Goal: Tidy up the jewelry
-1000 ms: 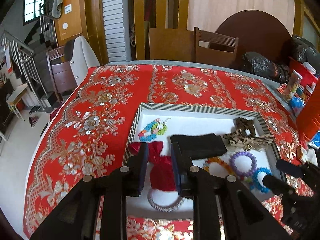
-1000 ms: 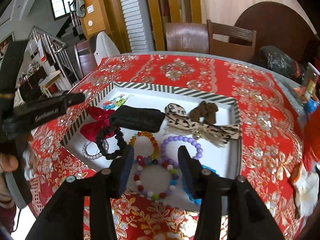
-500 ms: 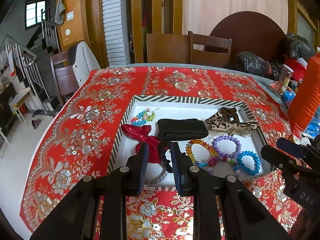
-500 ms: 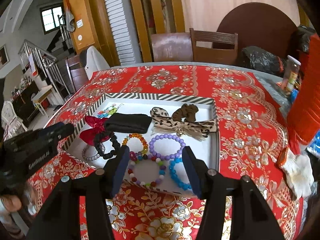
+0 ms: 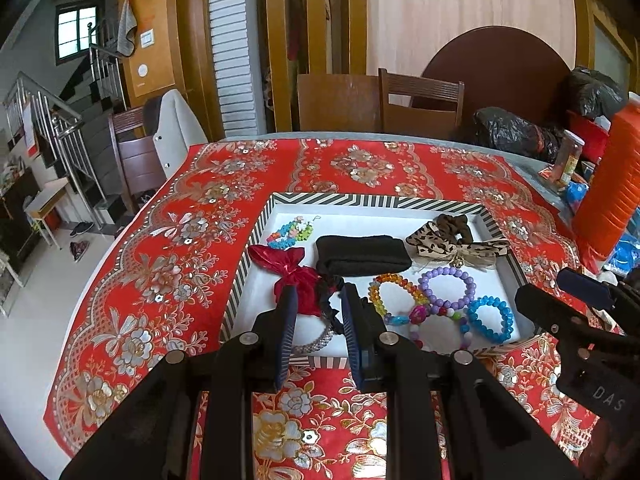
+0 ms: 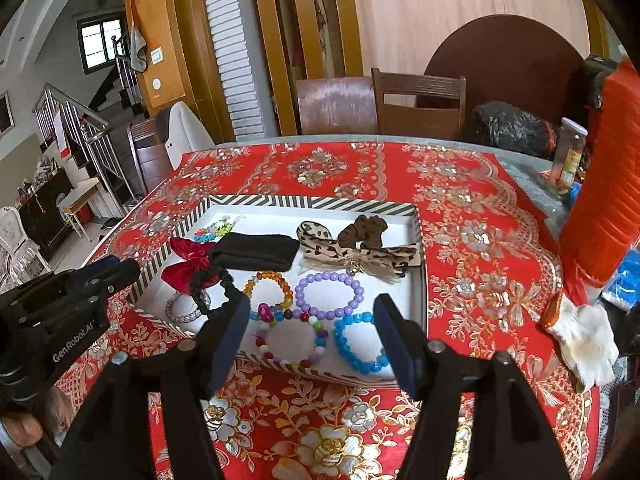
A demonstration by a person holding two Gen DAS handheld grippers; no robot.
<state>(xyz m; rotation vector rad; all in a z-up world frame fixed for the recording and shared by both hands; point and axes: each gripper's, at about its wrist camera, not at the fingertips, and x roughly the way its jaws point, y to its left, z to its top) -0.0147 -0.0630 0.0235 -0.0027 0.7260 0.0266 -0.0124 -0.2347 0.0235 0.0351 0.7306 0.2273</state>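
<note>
- Two grippers hover above the near edge of the striped tray (image 5: 360, 201) on the red floral cloth (image 5: 168, 264) of the counter.
- Left gripper (image 5: 317, 300): fingers a little apart with a clear gap, holding nothing, above the black scrunchie (image 5: 330, 292) and the red bow (image 5: 298, 276).
- Right gripper (image 6: 310, 312): fingers spread wide, empty, above the multicolour bead bracelet (image 6: 292, 334).
- Inside the tray lie also a purple bracelet (image 6: 330, 295), a blue bracelet (image 6: 360, 342), an amber bracelet (image 6: 268, 290), a black band (image 6: 256, 252) and a leopard bow (image 6: 356, 256).
</note>
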